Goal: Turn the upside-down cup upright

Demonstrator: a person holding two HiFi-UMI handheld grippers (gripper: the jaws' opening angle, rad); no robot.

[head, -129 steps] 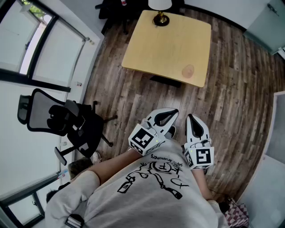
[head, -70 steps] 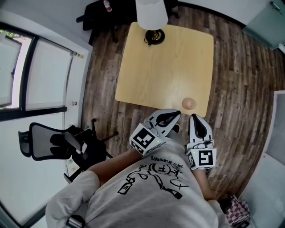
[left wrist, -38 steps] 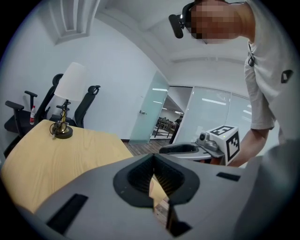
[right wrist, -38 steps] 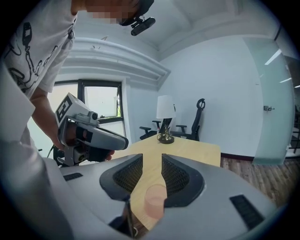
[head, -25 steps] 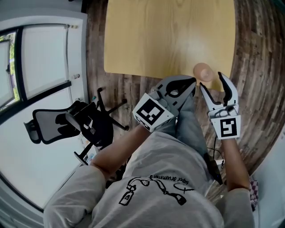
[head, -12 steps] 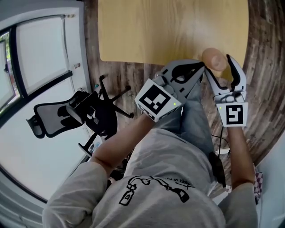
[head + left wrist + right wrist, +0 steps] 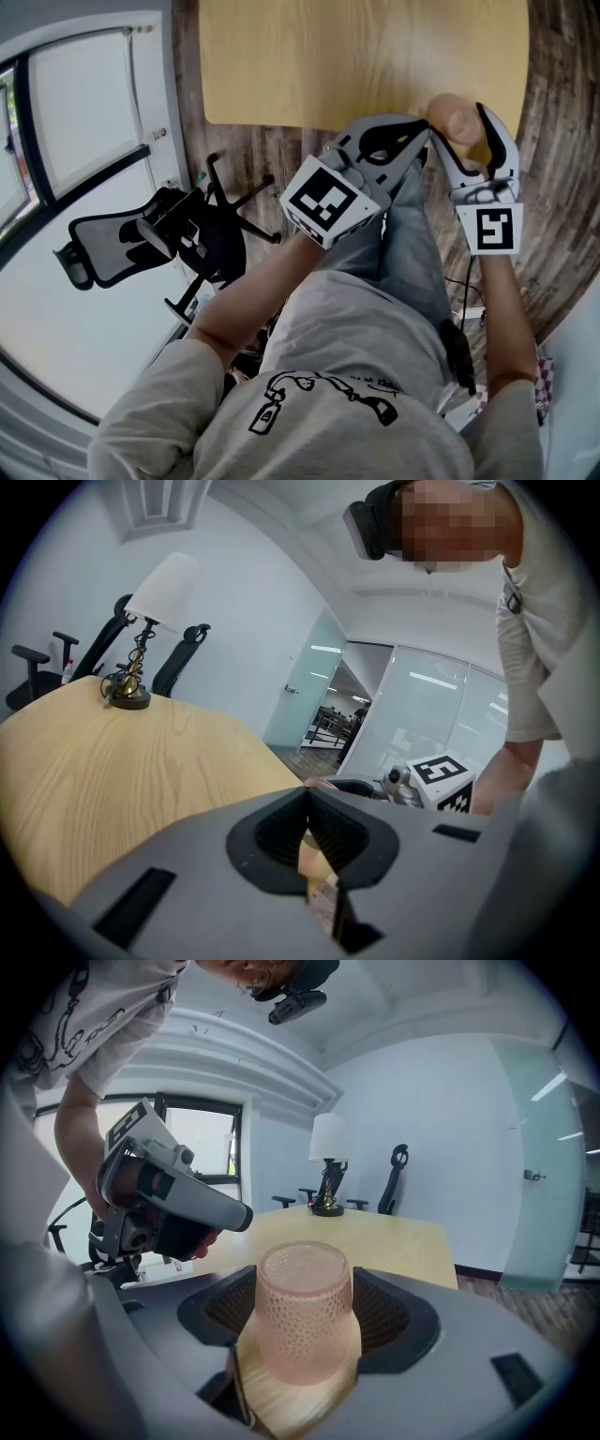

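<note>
Looking across the room, I am seeing dark wood-plank flooring [image 7: 553, 187] running under everything, and a tall window [image 7: 84, 122] taking up the wall on the person's left. A pale wooden bench [image 7: 356, 56] is standing on that floor. A black mesh office chair [image 7: 141, 248] is sitting beside the window, well apart from the bench. The person, in a grey printed T-shirt [image 7: 328, 375], is leaning over the near edge of the bench and holding one tool in each hand. Towards the far edge, a table lamp [image 7: 141, 639] with a white shade and a twisted metal stem is standing upright.

The left tool [image 7: 420, 133] is hovering by the near edge of the bench. Its jaws are pressing together with nothing between them, and its tip is lying just beside the right tool. The right tool [image 7: 459, 129] is reaching over the near right corner of the bench. Its jaws are standing as wide as they go, one on each side of the cup, and the pads are not squeezing it.

The pink dimpled glass cup [image 7: 302, 1321] is standing upside down on the bench near that corner. It is resting rim down with its closed base up, sitting between those wide jaws.
</note>
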